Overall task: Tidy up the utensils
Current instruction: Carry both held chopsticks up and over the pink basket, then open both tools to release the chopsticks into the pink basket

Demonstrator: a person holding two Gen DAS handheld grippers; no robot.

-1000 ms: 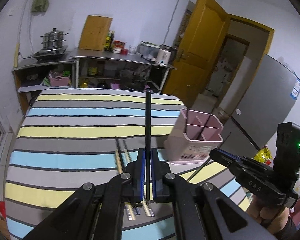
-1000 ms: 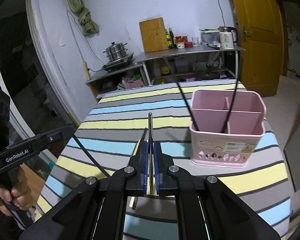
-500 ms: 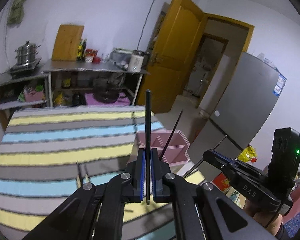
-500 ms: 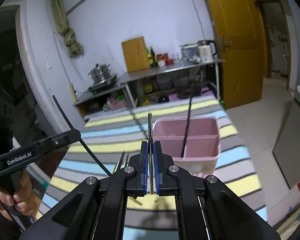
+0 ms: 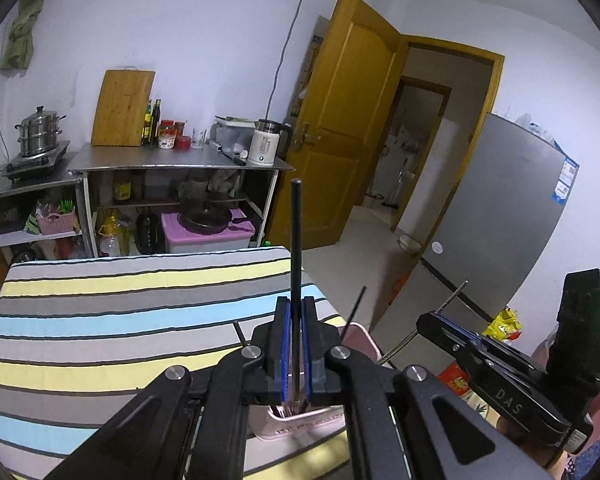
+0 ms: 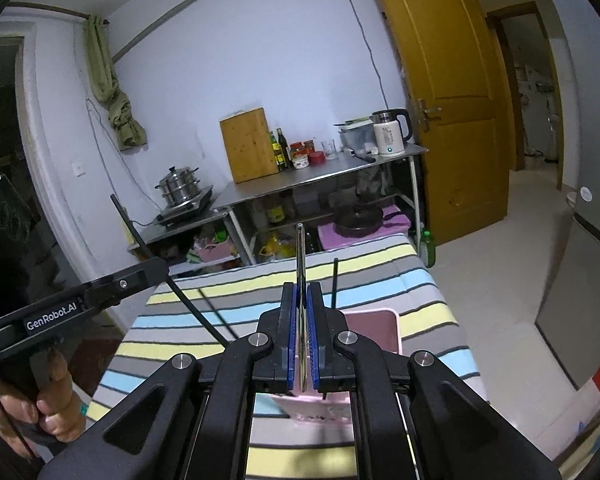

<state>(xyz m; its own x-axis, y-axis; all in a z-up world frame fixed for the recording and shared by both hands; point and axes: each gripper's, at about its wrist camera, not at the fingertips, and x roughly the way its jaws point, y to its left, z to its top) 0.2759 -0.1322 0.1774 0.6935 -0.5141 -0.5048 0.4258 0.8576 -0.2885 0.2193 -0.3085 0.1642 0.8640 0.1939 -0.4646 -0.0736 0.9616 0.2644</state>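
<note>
A black chopstick (image 5: 296,240) was gripped upright in the left claw (image 5: 296,344), a metal chopstick (image 6: 300,256) in the right claw (image 6: 302,340), both above the pink holder (image 6: 374,322).

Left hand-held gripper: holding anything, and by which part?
Yes: the left hand-held gripper is shut on a black chopstick, clamped low on its shaft, most of it projecting upward.
</note>
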